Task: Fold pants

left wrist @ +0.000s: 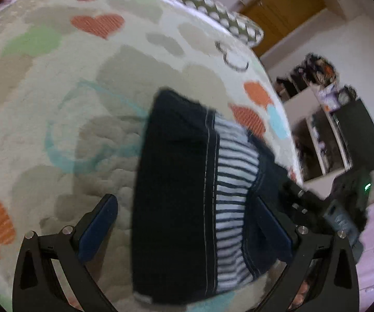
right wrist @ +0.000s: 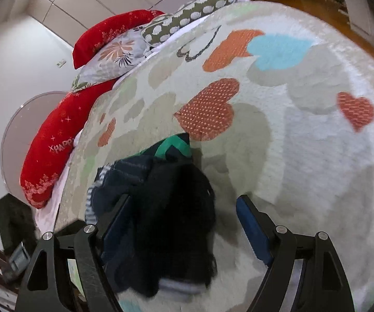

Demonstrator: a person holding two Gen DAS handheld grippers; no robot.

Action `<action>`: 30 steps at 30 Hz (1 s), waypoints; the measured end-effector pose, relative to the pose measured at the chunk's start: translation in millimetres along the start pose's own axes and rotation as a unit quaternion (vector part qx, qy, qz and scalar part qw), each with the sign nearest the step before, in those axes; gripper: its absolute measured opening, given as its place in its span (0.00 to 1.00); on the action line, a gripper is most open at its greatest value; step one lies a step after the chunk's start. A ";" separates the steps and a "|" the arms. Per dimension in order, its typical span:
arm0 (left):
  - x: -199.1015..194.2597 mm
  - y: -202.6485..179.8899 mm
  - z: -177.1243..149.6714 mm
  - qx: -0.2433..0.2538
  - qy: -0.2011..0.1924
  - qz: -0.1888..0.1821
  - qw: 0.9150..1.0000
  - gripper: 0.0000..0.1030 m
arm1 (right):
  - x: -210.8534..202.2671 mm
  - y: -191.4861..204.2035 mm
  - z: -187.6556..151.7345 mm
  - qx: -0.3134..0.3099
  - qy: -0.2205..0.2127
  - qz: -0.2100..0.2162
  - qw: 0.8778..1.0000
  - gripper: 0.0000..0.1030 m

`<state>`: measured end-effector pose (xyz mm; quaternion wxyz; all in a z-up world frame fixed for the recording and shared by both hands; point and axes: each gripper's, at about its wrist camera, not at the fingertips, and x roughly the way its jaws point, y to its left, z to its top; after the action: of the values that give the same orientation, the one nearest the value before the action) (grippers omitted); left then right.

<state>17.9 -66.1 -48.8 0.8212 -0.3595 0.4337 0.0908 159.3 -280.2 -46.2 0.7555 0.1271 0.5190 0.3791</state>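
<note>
Dark navy pants (left wrist: 174,195) with a striped white-and-blue lining (left wrist: 233,197) lie folded in a bundle on a heart-patterned blanket (left wrist: 57,104). My left gripper (left wrist: 189,223) is open, its fingers on either side of the bundle just above it. In the right wrist view the same dark pants (right wrist: 166,221) lie bunched, with a green patch (right wrist: 176,148) at the far end. My right gripper (right wrist: 184,223) is open around the bundle, the left finger over the fabric. The other gripper (left wrist: 342,208) shows at the right of the left wrist view.
Red pillows (right wrist: 54,143), a floral pillow (right wrist: 114,57) and a dotted pillow (right wrist: 194,7) lie at the head of the bed. Shelves with clutter (left wrist: 324,119) stand beyond the bed edge. The blanket (right wrist: 316,143) spreads wide to the right.
</note>
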 end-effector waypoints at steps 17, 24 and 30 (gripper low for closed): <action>-2.5 -42.6 95.8 0.064 -0.047 0.026 0.997 0.33 | 15.2 56.3 78.1 -0.056 -0.007 0.057 0.997 0.30; 28.5 -22.9 116.6 0.030 -0.018 0.042 0.998 0.32 | 61.0 51.9 114.3 -0.034 0.021 0.044 0.998 0.29; 30.6 -19.6 113.3 0.023 -0.016 0.050 0.998 0.44 | 65.0 35.3 114.9 0.004 0.034 0.074 0.997 0.31</action>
<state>118.8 -9.5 -21.2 0.8304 -0.3166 0.4404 0.1276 256.2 -187.2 -20.9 0.7064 0.1553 0.5353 0.4363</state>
